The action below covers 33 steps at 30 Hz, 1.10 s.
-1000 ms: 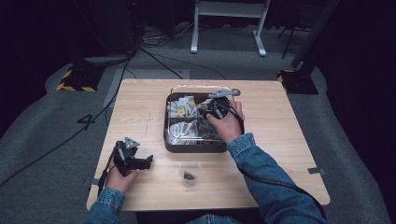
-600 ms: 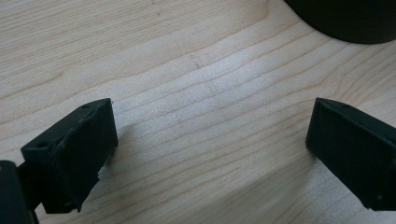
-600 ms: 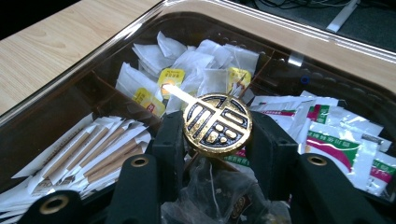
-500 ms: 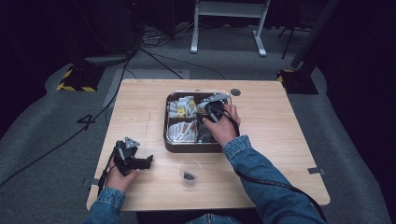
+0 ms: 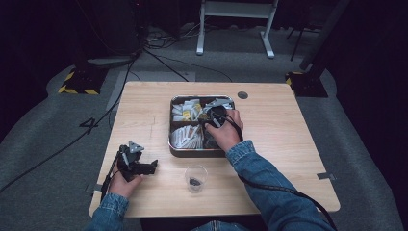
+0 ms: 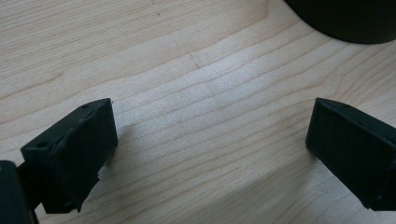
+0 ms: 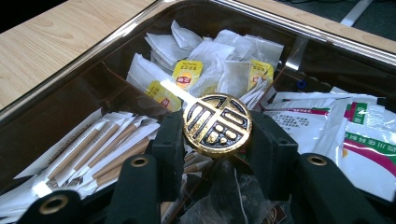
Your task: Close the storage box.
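Tray [image 5: 174,126] packed w/ sachets [image 7: 219,56]; cup [image 5: 196,177] blocks front edge; table [image 5: 279,125] sides prob. free.

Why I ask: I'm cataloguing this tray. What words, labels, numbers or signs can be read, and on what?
"4": on the grey floor left of the table.
Gold disc in the right tool: one ornamental character, not legible to me.
Yellow tea-bag tags: red logo, too blurred.
Striped white sachets: print too small.
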{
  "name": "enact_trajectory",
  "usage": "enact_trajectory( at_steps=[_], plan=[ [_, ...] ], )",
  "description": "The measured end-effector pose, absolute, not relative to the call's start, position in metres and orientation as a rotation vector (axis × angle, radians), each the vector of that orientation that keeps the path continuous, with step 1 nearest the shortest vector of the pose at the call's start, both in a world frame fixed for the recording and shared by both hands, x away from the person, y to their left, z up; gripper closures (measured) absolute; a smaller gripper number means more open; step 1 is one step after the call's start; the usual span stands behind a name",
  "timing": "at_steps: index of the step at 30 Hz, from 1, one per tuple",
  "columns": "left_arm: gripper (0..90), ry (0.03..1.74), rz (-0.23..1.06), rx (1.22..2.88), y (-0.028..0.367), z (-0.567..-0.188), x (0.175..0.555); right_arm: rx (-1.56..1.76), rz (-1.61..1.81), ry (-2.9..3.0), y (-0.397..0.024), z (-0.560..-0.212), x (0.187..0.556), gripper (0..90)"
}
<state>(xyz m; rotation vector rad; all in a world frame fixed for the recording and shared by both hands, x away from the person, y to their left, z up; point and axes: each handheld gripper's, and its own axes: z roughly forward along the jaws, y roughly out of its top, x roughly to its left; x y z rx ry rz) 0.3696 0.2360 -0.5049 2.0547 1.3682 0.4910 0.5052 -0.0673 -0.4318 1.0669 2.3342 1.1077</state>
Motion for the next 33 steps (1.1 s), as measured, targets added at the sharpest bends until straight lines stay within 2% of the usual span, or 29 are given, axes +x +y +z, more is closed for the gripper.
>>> enact_trajectory(
  at_steps=[33],
  plan=[
    [2.4,1.369,0.491,2.053,0.2359,-0.5049,0.3696,1.068,1.108,2.331,-0.0699,-0.4404,0.5123,58.5]
  ],
)
